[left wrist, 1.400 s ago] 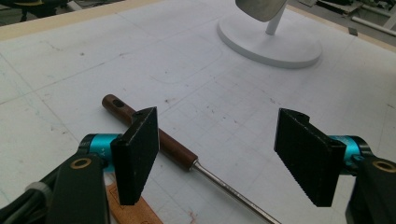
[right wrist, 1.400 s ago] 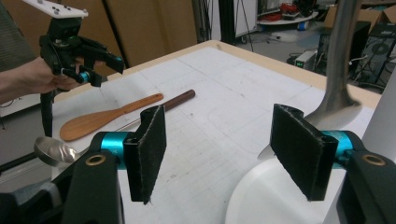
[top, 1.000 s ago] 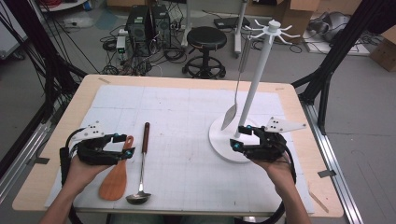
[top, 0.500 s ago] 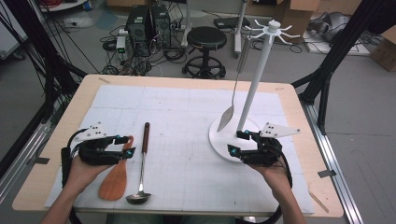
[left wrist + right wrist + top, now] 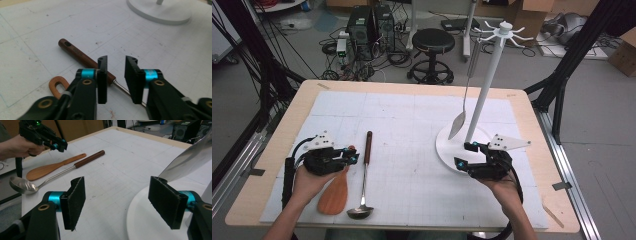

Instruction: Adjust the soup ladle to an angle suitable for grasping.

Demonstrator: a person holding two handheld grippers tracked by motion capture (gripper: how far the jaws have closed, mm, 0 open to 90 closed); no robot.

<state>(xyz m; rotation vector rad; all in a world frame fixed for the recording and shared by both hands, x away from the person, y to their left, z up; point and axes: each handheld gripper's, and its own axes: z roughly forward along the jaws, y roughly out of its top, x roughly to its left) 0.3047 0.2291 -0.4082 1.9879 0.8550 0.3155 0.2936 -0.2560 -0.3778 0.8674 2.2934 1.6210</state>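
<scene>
Beneath the left tool (image 5: 116,80), whose jaws stand apart, the steel ladle with a dark wooden handle (image 5: 82,56) lies flat on the white gridded surface (image 5: 412,150) beside a wooden spatula (image 5: 334,192). It looks stiff and bowl-heavy, its thin steel shaft probably slippery, so the wooden handle seems the surer hold. The right tool (image 5: 125,202) hangs open by the white rack's round base (image 5: 447,145).

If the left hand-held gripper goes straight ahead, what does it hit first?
Probably the ladle's brown handle, lying just past the open left hand-held gripper; height above it is hard to judge.

On the tabletop (image 5: 412,90): one wooden spatula (image 5: 334,195), one metal ladle (image 5: 363,175) with a brown handle, one white hanging rack (image 5: 484,85) carrying one metal spatula (image 5: 460,117). Two hand-held grippers: one at lower left (image 5: 353,156), one at lower right (image 5: 463,154).
</scene>
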